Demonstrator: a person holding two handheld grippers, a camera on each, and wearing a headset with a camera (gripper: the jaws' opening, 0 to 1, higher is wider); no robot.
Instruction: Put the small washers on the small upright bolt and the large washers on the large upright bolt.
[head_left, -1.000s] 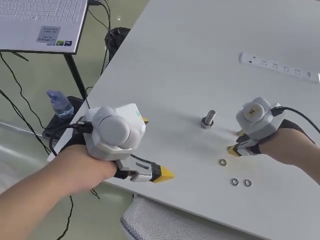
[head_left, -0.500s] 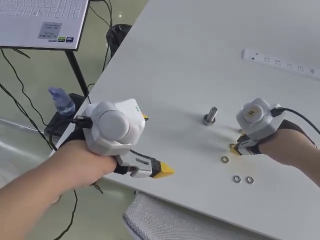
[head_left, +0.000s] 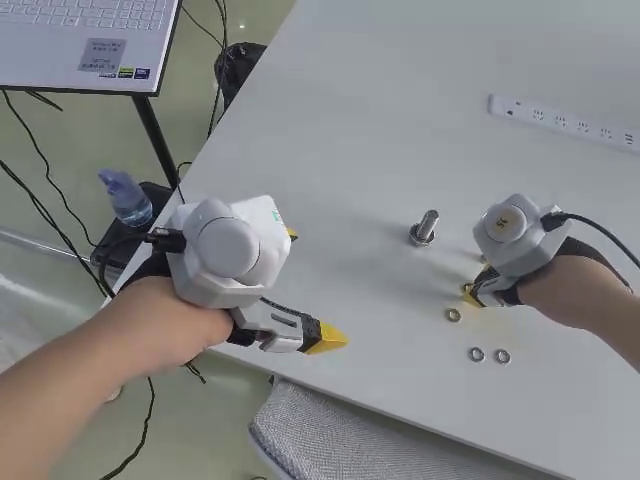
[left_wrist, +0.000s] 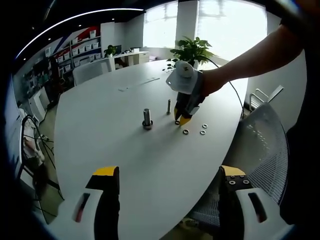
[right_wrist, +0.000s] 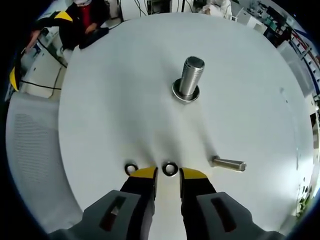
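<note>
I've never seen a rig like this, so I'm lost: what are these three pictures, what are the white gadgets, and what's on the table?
No robot here: a person holds a two-jaw gripper in each hand. The head view comes from a headset camera, looking down at the white table. The two round pictures come from a camera on each gripper, looking along its yellow-tipped jaws. The left gripper is wide open and holds nothing. The right gripper has its jaws slightly apart, with a washer lying at the gap, not clamped. On the table stand a large bolt and a small bolt, plus loose washers and, farther off, a power strip.
</note>
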